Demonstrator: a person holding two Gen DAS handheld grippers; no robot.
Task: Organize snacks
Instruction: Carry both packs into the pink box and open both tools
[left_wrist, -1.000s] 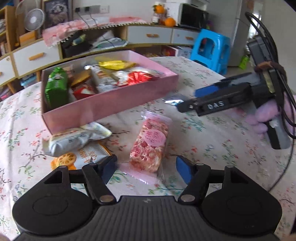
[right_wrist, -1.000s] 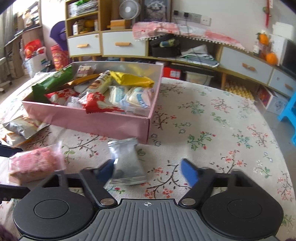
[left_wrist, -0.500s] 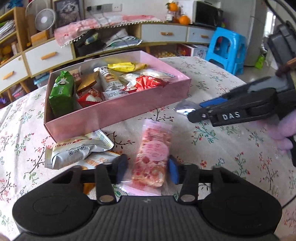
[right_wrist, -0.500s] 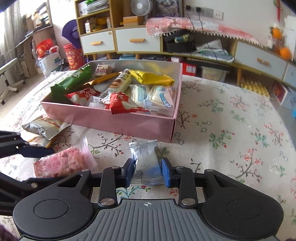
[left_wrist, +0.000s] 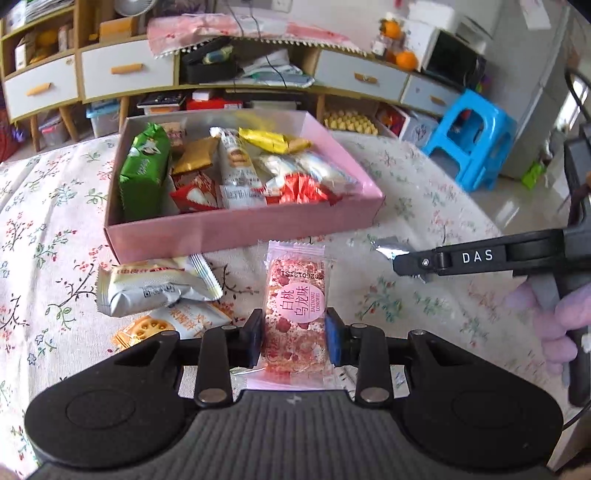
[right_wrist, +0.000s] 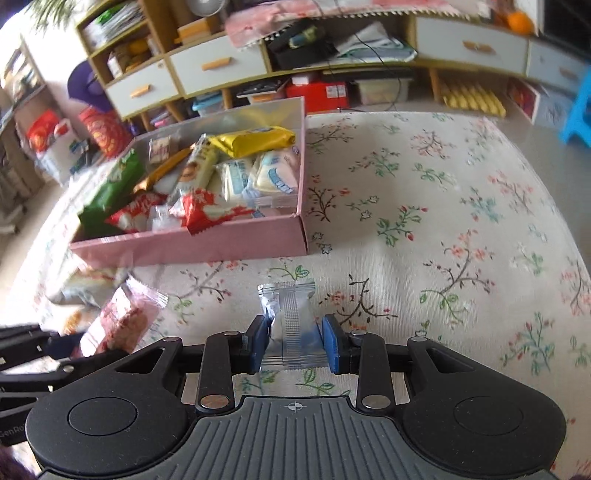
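My left gripper (left_wrist: 294, 341) is closing on the clear-wrapped pink peach bar (left_wrist: 295, 306), its pads already pressing the sides; the bar's long axis runs straight away from me toward the open pink cardboard box (left_wrist: 243, 229), just beyond. My right gripper (right_wrist: 294, 343) pinches the small silver foil packet (right_wrist: 290, 317), with the box far-left of it. I judge the left hand nearer the box.
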